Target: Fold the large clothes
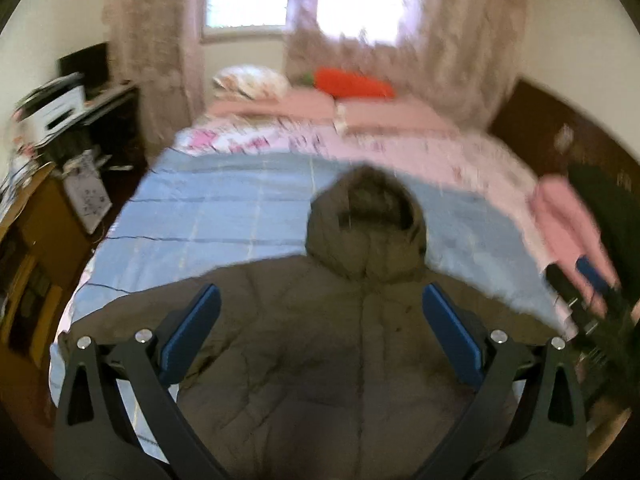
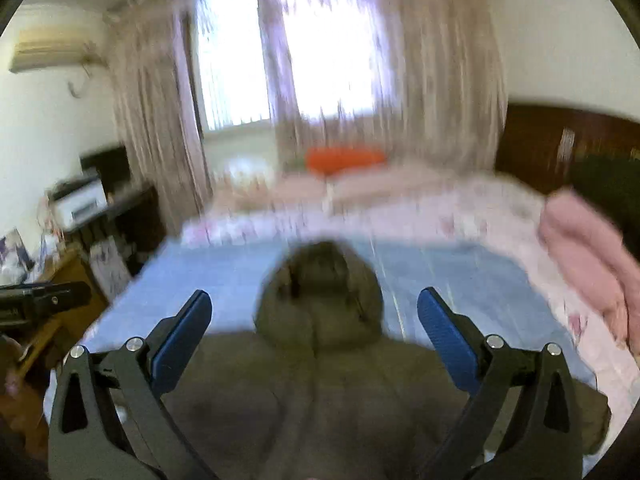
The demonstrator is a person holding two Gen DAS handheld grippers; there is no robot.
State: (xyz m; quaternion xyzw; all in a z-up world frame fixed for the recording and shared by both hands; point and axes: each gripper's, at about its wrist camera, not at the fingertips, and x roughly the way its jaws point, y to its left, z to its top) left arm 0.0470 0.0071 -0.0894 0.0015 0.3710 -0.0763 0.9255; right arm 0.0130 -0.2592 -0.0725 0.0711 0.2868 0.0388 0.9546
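Observation:
A large olive-brown padded jacket [image 1: 320, 352] lies flat on the bed's blue sheet [image 1: 224, 216], front up, its hood [image 1: 364, 224] pointing toward the window. My left gripper [image 1: 320, 300] hovers open above the jacket's chest, blue pads wide apart, nothing between them. In the right wrist view the same jacket [image 2: 320, 392] fills the lower middle with its hood [image 2: 320, 304] ahead. My right gripper [image 2: 316, 304] is open too, its pads either side of the hood and above it. Both views are motion-blurred.
Pink floral bedding [image 1: 400, 148], pillows and an orange cushion [image 1: 352, 82] lie at the far end. A pink garment [image 1: 568, 216] sits on the bed's right edge. A desk with a printer [image 1: 56, 108] stands left; a dark wooden headboard [image 2: 560, 140] is on the right.

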